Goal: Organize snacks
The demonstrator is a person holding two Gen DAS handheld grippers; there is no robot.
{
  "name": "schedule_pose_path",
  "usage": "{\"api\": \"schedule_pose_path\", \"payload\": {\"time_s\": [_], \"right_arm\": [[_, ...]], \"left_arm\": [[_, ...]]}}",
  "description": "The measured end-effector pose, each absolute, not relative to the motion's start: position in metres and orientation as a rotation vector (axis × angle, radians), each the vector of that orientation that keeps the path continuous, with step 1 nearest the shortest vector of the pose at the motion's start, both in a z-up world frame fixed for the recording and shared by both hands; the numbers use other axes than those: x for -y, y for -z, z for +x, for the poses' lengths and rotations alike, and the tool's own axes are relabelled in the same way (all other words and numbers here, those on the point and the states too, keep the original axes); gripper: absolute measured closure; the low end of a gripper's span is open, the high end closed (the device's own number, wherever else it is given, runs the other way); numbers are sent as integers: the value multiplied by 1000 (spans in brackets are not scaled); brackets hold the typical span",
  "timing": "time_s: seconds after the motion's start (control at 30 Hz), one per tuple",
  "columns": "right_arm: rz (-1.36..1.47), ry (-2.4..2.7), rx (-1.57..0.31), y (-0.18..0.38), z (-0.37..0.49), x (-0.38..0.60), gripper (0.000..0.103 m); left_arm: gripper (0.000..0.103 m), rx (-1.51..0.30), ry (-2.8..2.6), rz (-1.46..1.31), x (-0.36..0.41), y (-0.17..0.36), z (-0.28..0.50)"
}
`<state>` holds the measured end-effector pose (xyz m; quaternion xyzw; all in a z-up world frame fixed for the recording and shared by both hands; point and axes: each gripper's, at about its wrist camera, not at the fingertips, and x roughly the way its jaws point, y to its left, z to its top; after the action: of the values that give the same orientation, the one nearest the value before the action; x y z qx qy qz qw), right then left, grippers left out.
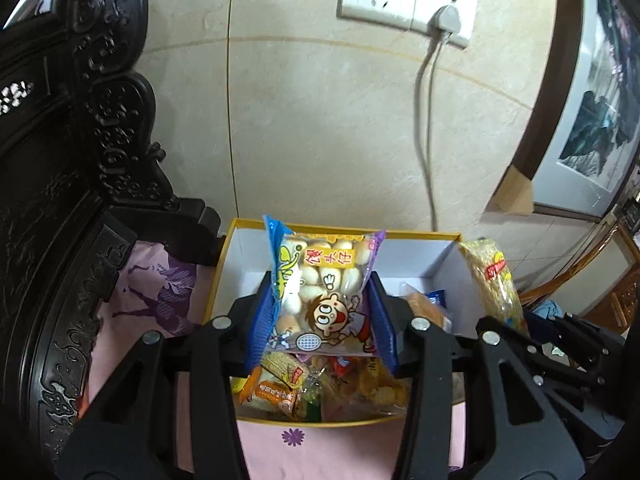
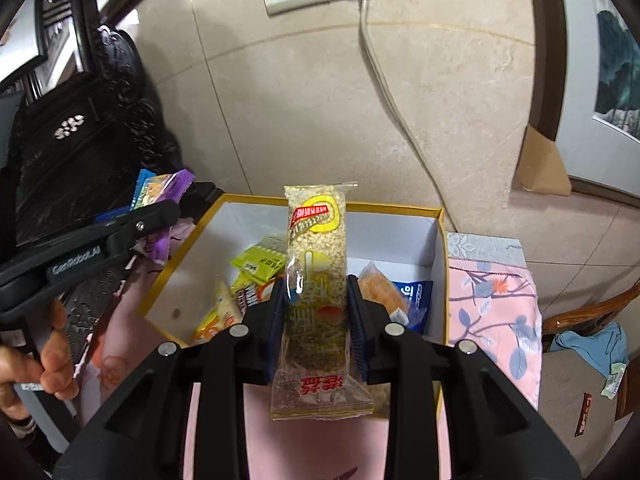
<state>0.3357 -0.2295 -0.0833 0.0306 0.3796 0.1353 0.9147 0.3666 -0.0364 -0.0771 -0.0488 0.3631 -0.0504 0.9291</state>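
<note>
Left claw (image 1: 320,308): clamped on bun bag (image 1: 320,292) — box (image 1: 224,264) beneath it.
Right claw (image 2: 318,320): pinched tight on rice bar (image 2: 316,272) — box below.

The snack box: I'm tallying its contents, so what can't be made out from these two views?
- Left wrist view: the bun packet in the left gripper covers the middle of the box; the packets underneath overlap, so no count.
- Right wrist view: the rice bar in the right gripper hides the box's centre and near end.
- Blue packet: its label is too small to read.
</note>
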Motion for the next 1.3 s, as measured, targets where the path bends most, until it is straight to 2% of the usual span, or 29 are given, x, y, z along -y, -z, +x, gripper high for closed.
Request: {"api": "schedule_pose_path", "payload": {"time_s": [0.03,0.07,0.1,0.13,0.2,0.3,0.63,1.3], "right_arm": [[61,-283,-793,85,341,227,69],[55,-276,-806,87,346,225,62],[48,-258,-806,87,346,224,39],[42,-238,-798,86,345,223,26],[53,-241,-786,82,341,223,24],[48,-216,-793,79,333,224,1],[75,-201,-874,83,305,232,1],[61,-207,-882,79,293,228,1]], "left_arm": [[43,-754,97,-100,36,80,370],[19,-766,85,-100,35,83,373],[9,-770,63,-93,35,84,372],[2,-769,35,-78,35,84,371],[2,-780,28,-47,36,85,370],[2,-798,32,-21,36,85,363],[2,-801,25,-40,34,78,334],[2,-758,-10,-15,30,63,319]]}}
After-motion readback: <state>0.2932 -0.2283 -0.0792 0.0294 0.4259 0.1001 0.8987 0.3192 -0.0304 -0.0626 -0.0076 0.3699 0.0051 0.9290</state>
